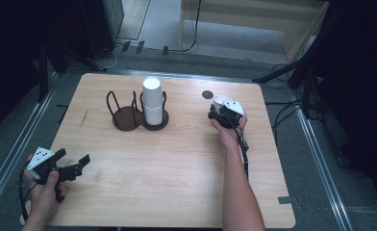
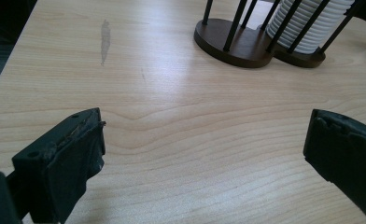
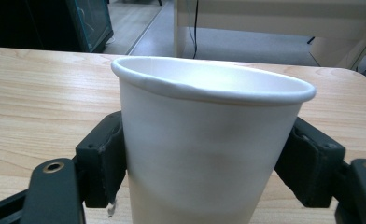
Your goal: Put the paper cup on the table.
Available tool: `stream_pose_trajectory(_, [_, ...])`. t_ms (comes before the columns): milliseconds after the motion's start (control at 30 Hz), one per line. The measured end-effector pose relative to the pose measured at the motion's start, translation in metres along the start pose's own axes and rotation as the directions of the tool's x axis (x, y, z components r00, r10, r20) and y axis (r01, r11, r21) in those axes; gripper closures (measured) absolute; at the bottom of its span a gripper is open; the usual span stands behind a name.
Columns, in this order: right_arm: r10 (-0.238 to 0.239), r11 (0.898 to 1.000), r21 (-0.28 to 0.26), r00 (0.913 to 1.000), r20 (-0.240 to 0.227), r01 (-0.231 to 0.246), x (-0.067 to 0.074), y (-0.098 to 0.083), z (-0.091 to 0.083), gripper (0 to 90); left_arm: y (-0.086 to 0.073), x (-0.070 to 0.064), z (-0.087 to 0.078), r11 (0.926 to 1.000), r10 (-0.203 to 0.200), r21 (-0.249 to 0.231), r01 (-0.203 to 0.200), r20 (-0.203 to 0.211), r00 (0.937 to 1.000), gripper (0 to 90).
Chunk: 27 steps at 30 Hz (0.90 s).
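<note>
A white paper cup point(image 3: 204, 140) stands upright between the jaws of my right gripper point(image 3: 207, 163), and both pads point(image 3: 104, 161) lie against its walls. From above, that cup point(image 1: 220, 101) and right gripper point(image 1: 223, 111) are at the table's right back part; whether the cup's base rests on the wood is hidden. A dark wire cup holder point(image 1: 127, 118) with two round bases stands at mid-back, and a stack of white cups point(image 1: 152, 101) fills its right bay. My left gripper point(image 1: 75, 157) stands open with nothing in it at the near left, its jaws point(image 2: 204, 135) wide over bare wood.
The wooden table point(image 1: 167, 163) has rounded corners. A small dark round mark point(image 1: 207, 95) lies just behind the right gripper. The holder point(image 2: 246, 44) and its ribbed cup stack point(image 2: 307, 23) sit far ahead of the left jaws. Cables and stand legs lie on the floor around.
</note>
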State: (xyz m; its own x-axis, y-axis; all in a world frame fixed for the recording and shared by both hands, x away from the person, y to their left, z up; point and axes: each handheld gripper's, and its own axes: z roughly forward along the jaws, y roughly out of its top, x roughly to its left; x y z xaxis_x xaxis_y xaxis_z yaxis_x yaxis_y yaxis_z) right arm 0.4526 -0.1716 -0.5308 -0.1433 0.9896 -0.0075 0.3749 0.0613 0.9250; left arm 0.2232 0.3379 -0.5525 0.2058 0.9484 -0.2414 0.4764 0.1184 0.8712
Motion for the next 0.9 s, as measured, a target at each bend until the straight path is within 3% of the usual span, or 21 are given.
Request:
stream_pose_trajectory(267, [-0.02,1.0,0.021,0.9997,-0.014,0.021,0.0,-0.003,-0.003,21.8,0.0,-0.001,0.0,1.0,0.004,0.002,-0.004,-0.002,1.0,0.0])
stream_pose_trajectory(433, [-0.003,1.0,0.018,0.9999,-0.013,0.003,-0.001,-0.004,-0.006,19.4,0.0,0.0,0.001,0.9999,0.004,0.01,-0.004,-0.005,1.0,0.0])
stream_pose_trajectory(567, [-0.001,1.0,0.01,0.9996,-0.029,0.001,0.0,-0.004,-0.008,11.7,0.0,0.0,0.001,0.9999,0.002,0.01,-0.002,-0.006,1.0,0.0])
stream_pose_trajectory(600, [0.019,0.999,0.032,0.999,-0.041,-0.018,0.001,-0.001,-0.012,0.0,0.0,0.0,0.001,0.9999,0.001,0.011,-0.001,-0.006,1.0,0.0])
stream_pose_trajectory(633, [0.035,0.998,0.059,0.9966,-0.075,-0.031,0.001,0.001,-0.013,0.0,0.0,0.0,0.001,0.9999,0.001,0.011,-0.001,-0.006,1.0,0.0])
stream_pose_trajectory(700, [0.018,0.998,0.055,0.998,-0.061,-0.015,0.003,0.004,-0.018,0.0,0.001,0.0,0.001,0.9999,0.001,0.012,-0.001,-0.005,1.0,0.0])
stream_pose_trajectory(900, [0.061,0.998,0.018,0.997,-0.048,-0.06,-0.004,0.01,-0.033,0.0,0.001,0.0,0.001,0.9999,0.002,0.013,-0.002,-0.006,1.0,0.0])
